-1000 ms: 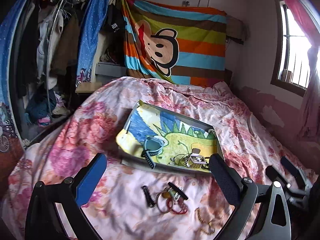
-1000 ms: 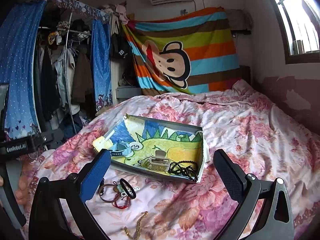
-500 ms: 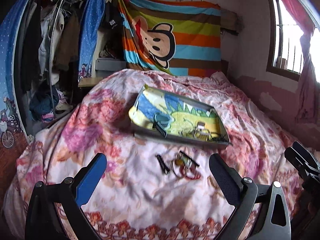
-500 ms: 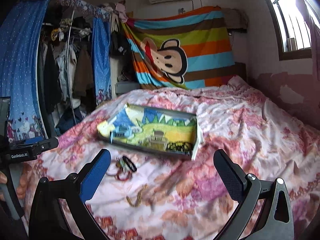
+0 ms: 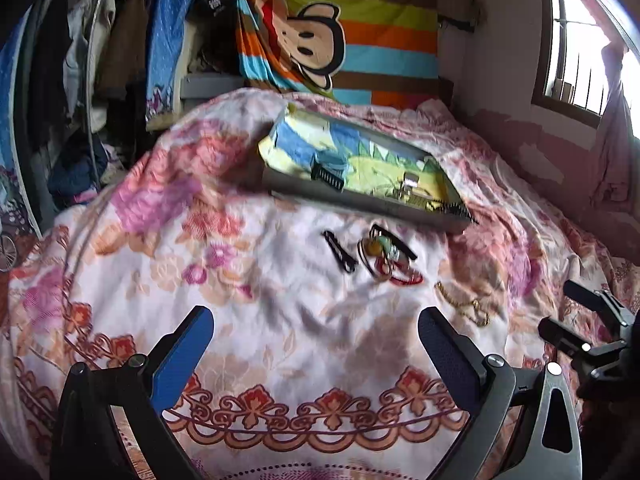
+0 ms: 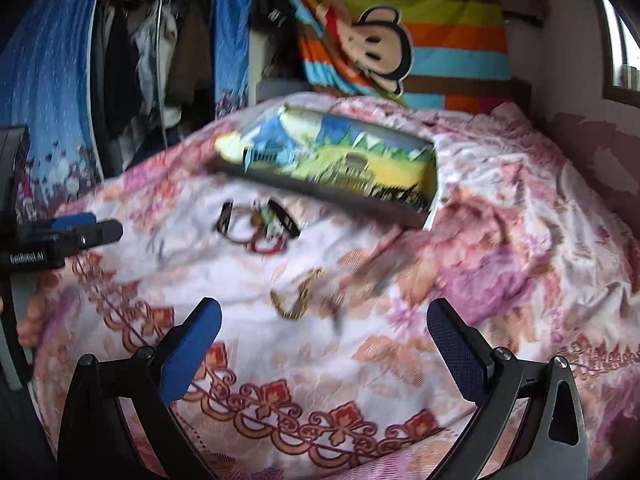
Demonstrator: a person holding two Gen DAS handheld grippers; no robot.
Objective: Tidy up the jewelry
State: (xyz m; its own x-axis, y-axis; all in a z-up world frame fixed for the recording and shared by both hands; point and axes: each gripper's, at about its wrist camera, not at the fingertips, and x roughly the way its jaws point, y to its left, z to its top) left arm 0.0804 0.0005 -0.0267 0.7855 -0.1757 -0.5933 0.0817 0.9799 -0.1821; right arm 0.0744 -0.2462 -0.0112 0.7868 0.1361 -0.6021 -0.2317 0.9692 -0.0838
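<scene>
A shallow tray [image 5: 360,200] [image 6: 320,194] with a dinosaur picture lies on the flowered bedspread. It holds a watch with a black strap [image 5: 328,174], a small silver piece [image 5: 410,184] and dark beads [image 5: 456,208]. In front of it on the cloth lie a black hair clip [image 5: 340,252], a heap of red and brown rings and bands [image 5: 390,258] [image 6: 256,226] and a gold chain [image 5: 464,304] [image 6: 296,300]. My left gripper [image 5: 316,320] and my right gripper [image 6: 324,316] both hang open and empty, well short of these pieces.
The bedspread's patterned border [image 5: 320,412] lies just under the fingers. A clothes rack [image 5: 80,60] stands at the left, and a striped monkey blanket [image 5: 344,36] hangs behind the bed. A window [image 5: 580,48] sits in the right wall. The right gripper's body [image 5: 580,328] shows at the left view's right edge.
Both grippers have drawn back from the tray toward the foot of the bed. The tray and loose jewelry look farther off, and more bedspread border shows. Both stay open.
</scene>
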